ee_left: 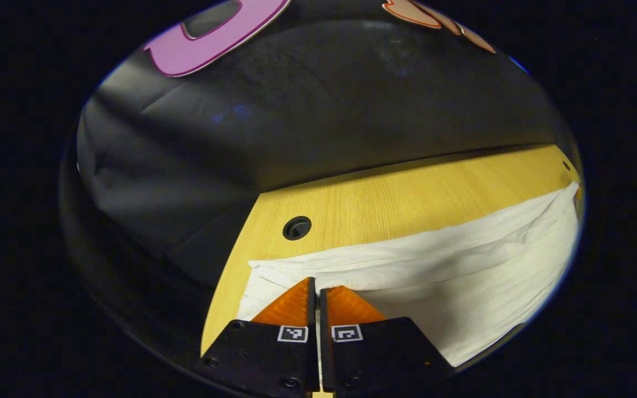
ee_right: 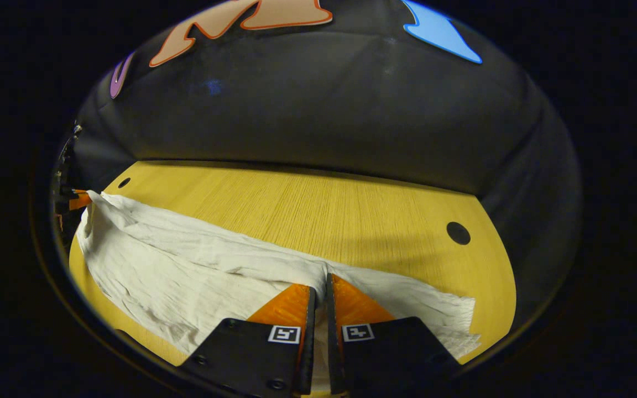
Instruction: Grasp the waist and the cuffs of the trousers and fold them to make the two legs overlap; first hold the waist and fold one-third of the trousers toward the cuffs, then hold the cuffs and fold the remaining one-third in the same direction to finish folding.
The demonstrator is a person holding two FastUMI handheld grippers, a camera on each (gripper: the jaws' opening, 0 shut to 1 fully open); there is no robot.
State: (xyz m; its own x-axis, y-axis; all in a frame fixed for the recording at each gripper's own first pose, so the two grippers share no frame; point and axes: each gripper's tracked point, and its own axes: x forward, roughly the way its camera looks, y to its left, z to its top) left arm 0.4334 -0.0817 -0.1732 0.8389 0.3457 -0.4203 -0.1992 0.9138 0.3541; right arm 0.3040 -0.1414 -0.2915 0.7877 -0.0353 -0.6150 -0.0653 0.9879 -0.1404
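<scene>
Cream white trousers [ee_left: 434, 276] lie stretched along a yellow wooden table [ee_left: 385, 199]. In the left gripper view my left gripper [ee_left: 316, 284] is shut, and its fingers pinch the far edge of the cloth near one end. In the right gripper view the trousers [ee_right: 186, 265] run off to the left, and my right gripper [ee_right: 321, 282] is shut on their far edge close to the frayed end [ee_right: 459, 320]. At the far left of that view the left gripper [ee_right: 78, 200] shows small, holding the other end a little raised.
The table carries round dark holes [ee_left: 297, 227] [ee_right: 458, 232] [ee_right: 124, 182] near its corners. Black cloth walls close in behind the table's far edge. Bare wood [ee_right: 324, 210] lies between the trousers and that wall.
</scene>
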